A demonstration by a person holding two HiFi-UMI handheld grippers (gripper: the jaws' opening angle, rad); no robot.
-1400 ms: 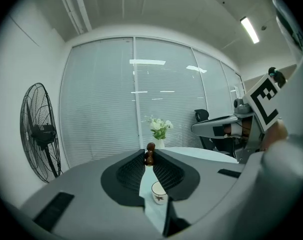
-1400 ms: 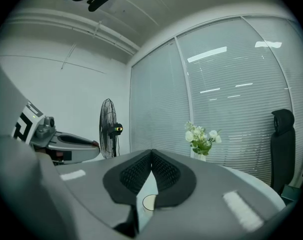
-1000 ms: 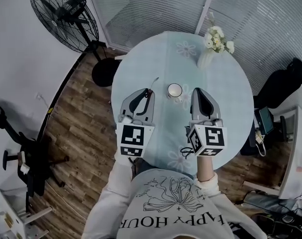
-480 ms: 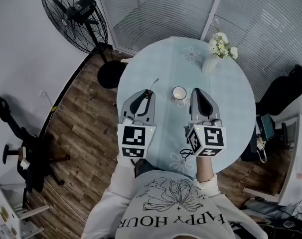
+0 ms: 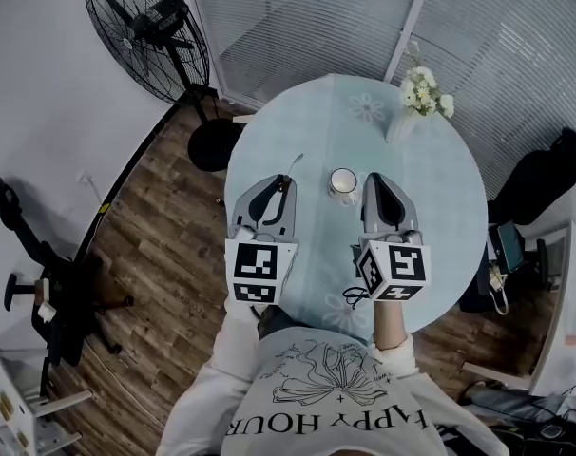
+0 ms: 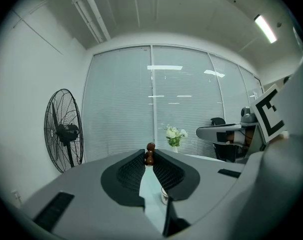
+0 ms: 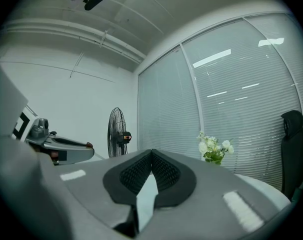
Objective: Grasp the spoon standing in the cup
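Observation:
A thin spoon with a brown beaded handle end sits between the tips of my left gripper, which is shut on it. In the head view its shaft points up and away over the table. The left gripper view shows the beads pinched at the tips of the left gripper. The white cup stands on the round table between the two grippers, with nothing showing inside it. It also peeks out low between the left jaws as the cup. My right gripper hovers right of the cup, and the right gripper is shut and holds nothing.
A vase of white flowers stands at the table's far right. A floor fan is beyond the table at the left, a black office chair on the wood floor at the left, another dark chair at the right.
The head view has drifted a little, so the table sits slightly lower and to the right. Both grippers keep their places beside the cup, with the spoon still in the left one.

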